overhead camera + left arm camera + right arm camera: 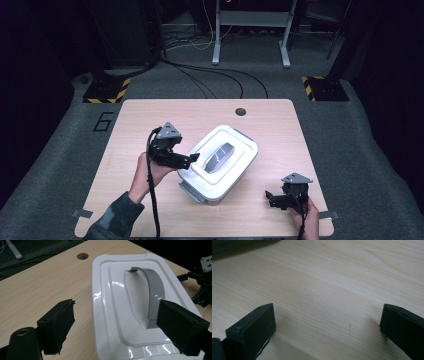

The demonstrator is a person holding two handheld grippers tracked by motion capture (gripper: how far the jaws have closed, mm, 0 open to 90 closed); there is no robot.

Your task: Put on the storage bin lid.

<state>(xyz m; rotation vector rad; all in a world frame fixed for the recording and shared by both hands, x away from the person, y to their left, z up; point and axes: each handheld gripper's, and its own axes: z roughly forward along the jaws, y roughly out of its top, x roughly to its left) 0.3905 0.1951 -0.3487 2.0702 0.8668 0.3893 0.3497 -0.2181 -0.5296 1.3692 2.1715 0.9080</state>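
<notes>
A white lidded box [220, 162] with a grey handle [219, 156] lying flat in its lid sits mid-table, turned at an angle. My left gripper [193, 158] hovers at the box's left edge, just above the lid, jaws open with nothing between them. In the left gripper view the white lid [120, 307] and grey handle [155, 290] lie below and beyond my open left gripper [117, 322]. My right gripper [270, 197] rests low near the table's front right corner, apart from the box. Its jaws stand wide over bare wood in the right gripper view [327, 325].
The light wooden table [150, 120] has a round cable hole [240, 111] at its far edge. Black cables and a metal stand's legs [250, 35] lie on the floor beyond. The right gripper [202, 282] appears past the box in the left gripper view.
</notes>
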